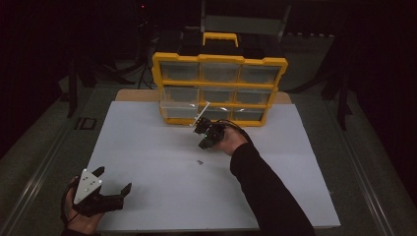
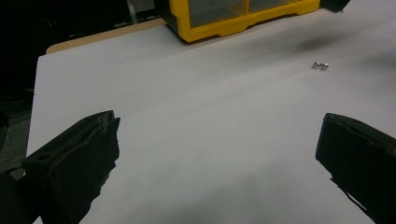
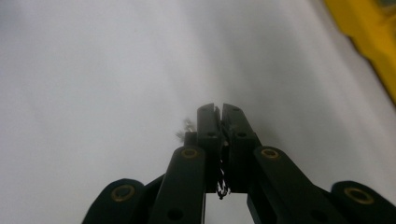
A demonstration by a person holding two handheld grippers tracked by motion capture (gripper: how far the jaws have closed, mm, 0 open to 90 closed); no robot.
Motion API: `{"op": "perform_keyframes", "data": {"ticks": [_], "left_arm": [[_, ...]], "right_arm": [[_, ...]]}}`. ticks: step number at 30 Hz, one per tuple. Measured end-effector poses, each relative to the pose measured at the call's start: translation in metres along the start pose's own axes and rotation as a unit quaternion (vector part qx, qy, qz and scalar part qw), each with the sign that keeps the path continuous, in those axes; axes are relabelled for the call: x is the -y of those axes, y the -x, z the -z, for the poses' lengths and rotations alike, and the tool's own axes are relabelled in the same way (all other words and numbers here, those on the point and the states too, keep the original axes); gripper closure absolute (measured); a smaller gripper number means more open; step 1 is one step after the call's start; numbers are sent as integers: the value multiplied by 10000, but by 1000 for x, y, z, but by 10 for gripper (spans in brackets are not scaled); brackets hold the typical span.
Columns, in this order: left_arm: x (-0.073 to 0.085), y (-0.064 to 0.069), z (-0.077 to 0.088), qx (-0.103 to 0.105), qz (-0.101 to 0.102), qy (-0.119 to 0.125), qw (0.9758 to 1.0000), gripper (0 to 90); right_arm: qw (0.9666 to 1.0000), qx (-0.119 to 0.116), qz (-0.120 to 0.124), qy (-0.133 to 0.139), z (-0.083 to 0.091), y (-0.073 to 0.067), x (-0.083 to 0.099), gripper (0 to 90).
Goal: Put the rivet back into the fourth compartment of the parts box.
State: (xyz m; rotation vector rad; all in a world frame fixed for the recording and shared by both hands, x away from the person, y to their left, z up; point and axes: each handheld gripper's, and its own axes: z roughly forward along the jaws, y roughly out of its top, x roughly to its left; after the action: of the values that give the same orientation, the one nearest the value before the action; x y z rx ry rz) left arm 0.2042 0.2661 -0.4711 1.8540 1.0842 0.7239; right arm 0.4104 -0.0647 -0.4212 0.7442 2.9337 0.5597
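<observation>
While the left tool (image 1: 114, 180) hovers low over the near left corner of the white bench (image 1: 147, 147), its jaws stand wide apart and hold nothing. Some small metal parts (image 1: 199, 161) lie on the bench near the middle. Just beyond them the right tool (image 1: 202, 143) points down, its jaws pressed together; I cannot tell if anything is between them. Behind it stands a yellow drawer organizer (image 1: 219, 88).
</observation>
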Motion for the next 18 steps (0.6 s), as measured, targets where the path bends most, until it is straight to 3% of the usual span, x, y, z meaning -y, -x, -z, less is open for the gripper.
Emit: {"op": "perform_keyframes", "data": {"ticks": [11,18], "left_arm": [[0,0,0,-6,-3,-3,10000,1],[0,0,0,-20,2,14,10000,1]], "right_arm": [[9984,49,-165,538,30,12,2,868],[9947,114,-309,975,51,21,1,867]]}}
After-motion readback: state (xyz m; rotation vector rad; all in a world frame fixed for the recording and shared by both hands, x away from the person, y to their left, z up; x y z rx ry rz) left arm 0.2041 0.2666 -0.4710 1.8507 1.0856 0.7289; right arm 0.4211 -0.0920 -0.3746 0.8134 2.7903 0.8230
